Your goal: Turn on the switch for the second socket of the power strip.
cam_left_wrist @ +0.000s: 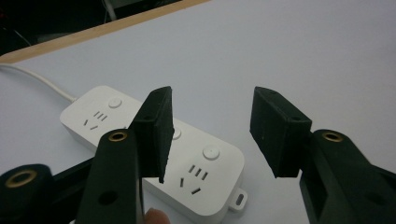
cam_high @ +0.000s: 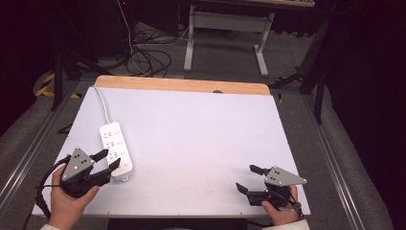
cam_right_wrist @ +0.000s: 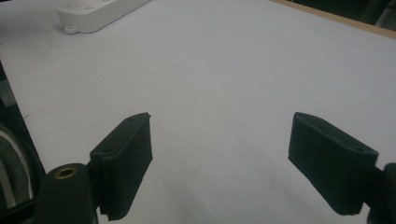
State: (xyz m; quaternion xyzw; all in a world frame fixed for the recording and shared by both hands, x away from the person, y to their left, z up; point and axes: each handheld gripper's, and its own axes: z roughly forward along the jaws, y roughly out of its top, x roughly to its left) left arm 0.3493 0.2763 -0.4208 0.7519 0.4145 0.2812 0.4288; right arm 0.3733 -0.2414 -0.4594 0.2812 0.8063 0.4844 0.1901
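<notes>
Power strip [cam_right_wrist: 100,11], perhaps half cropped.

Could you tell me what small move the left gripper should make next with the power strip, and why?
Probably ease the left gripper a little farther over the near end of the power strip so both jaws straddle it. In the left gripper view the jaws stand apart with nothing pressed between them, one jaw in front of the strip's top and the other over bare table beside it.

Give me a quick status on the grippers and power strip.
Left hand-held gripper open over power strip end, not gripping. Right hand-held gripper open, apart. Table around strip bare.
</notes>
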